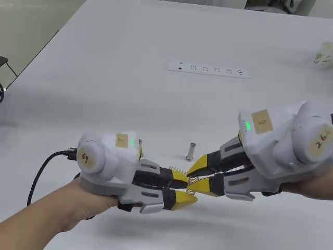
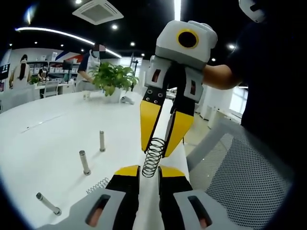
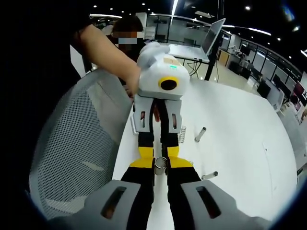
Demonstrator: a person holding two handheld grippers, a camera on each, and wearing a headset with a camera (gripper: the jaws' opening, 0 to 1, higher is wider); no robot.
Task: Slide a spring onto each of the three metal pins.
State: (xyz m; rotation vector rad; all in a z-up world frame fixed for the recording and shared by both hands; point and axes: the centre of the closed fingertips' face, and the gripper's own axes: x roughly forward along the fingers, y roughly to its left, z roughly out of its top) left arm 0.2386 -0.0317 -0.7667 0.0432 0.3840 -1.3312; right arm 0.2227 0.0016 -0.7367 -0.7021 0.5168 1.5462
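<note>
A small steel spring hangs in the air between my two grippers, which meet tip to tip. My left gripper is shut on one end of it and my right gripper on the other. In the left gripper view the spring runs from my own jaws up into the right gripper. Two metal pins stand upright on the white table, and a third pin lies tilted. Another spring lies on the table near them. One upright pin stands just beyond the grippers.
A white power strip lies farther back on the table. A black cable trails from the left gripper. A mesh chair stands by the table's near edge. A potted plant sits at the far end.
</note>
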